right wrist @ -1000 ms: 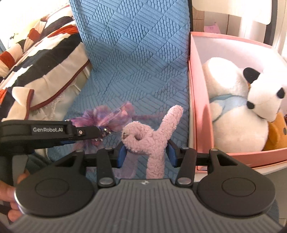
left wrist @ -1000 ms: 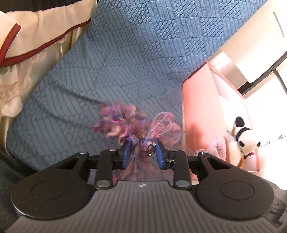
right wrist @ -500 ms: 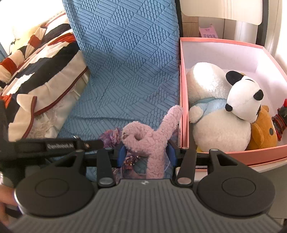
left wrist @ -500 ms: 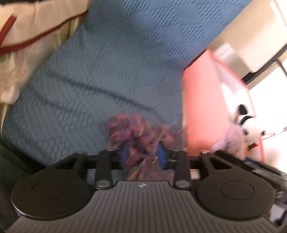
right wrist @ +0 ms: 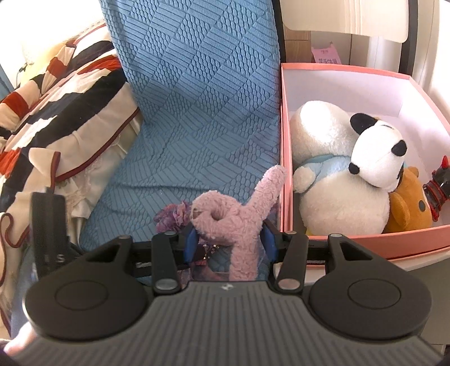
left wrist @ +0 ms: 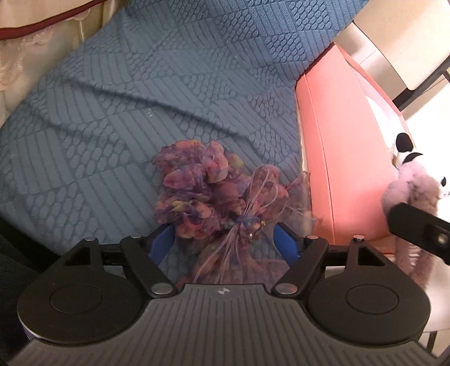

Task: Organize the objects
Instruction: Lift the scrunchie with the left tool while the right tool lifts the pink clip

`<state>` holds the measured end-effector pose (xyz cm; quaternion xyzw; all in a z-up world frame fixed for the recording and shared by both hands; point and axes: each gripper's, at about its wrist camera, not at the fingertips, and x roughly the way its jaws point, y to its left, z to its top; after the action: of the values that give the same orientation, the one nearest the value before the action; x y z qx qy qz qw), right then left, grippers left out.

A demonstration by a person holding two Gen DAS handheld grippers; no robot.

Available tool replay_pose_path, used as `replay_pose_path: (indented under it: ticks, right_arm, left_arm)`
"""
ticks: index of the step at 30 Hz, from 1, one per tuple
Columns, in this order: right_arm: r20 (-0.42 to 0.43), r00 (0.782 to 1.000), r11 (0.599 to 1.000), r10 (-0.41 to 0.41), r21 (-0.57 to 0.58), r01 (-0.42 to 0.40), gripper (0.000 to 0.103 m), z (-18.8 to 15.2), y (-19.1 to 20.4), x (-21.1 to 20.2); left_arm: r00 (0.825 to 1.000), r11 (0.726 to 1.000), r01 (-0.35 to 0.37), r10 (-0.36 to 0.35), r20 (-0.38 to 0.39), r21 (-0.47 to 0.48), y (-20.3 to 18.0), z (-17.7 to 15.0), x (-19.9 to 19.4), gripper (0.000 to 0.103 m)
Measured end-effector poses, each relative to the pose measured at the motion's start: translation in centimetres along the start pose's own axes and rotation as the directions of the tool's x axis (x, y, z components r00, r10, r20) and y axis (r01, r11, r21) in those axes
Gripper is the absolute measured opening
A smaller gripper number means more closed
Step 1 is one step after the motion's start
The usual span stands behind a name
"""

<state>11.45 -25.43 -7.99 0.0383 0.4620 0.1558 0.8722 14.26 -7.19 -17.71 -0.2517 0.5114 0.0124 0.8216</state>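
Note:
A purple ruffled organza bow (left wrist: pixel 213 197) lies on the blue quilted cover (left wrist: pixel 140 98). My left gripper (left wrist: pixel 223 245) sits low over it, and its jaws are opening. The blue pads stand wide on either side of the bow and do not press it. My right gripper (right wrist: pixel 229 240) is shut on a fuzzy pink plush toy (right wrist: pixel 233 222), held up just left of the pink box (right wrist: pixel 284 157). The bow (right wrist: pixel 171 216) peeks out behind the plush. In the left wrist view the pink plush (left wrist: pixel 410 188) hangs at the far right, past the box's wall (left wrist: pixel 320 146).
The pink box holds a white plush with black ears (right wrist: pixel 346 174), a brown bear (right wrist: pixel 410 205) and a red and black toy (right wrist: pixel 437 185). A striped cream, red and navy quilt (right wrist: pixel 56 118) is heaped left of the blue cover. A white chair (right wrist: pixel 351 19) stands behind the box.
My left gripper has come down to the blue cover with the bow, and its jaws have spread from a tight grip to wide apart. The right gripper still holds the pink plush.

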Motion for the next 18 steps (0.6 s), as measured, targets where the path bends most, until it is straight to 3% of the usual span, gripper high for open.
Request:
replay_pose_path:
  ticks: [5, 8, 11, 15, 18]
  right_arm:
    - [0.006, 1.0, 1.0, -0.012, -0.004, 0.012, 0.05, 0.1, -0.4, -0.2]
    - [0.003, 1.0, 1.0, -0.012, -0.004, 0.012, 0.05, 0.2, -0.7, -0.2]
    - [0.0, 1.0, 1.0, -0.012, -0.003, 0.012, 0.05, 0.2, -1.1, -0.2]
    - [-0.004, 1.0, 1.0, -0.007, 0.008, 0.007, 0.05, 0.2, -1.5, -0.2]
    - [-0.006, 1.0, 1.0, -0.001, 0.011, 0.002, 0.05, 0.3, -1.6, -0.5]
  left_arm:
    - [0.999, 1.0, -0.025, 0.025, 0.027, 0.004, -0.6, -0.2, 1.0, 0.081]
    - [0.994, 0.992, -0.104, 0.1, 0.049, 0.076, -1.7, -0.4, 1.4, 0.077]
    - [0.988, 0.985, -0.145, 0.138, 0.073, 0.092, -1.7, -0.4, 1.3, 0.062]
    - [0.996, 0.997, -0.076, 0.076, 0.057, 0.013, -0.7, -0.1, 0.8, 0.036]
    - [0.996, 0.998, -0.068, 0.068, 0.061, 0.003, -0.8, 0.1, 0.3, 0.027]
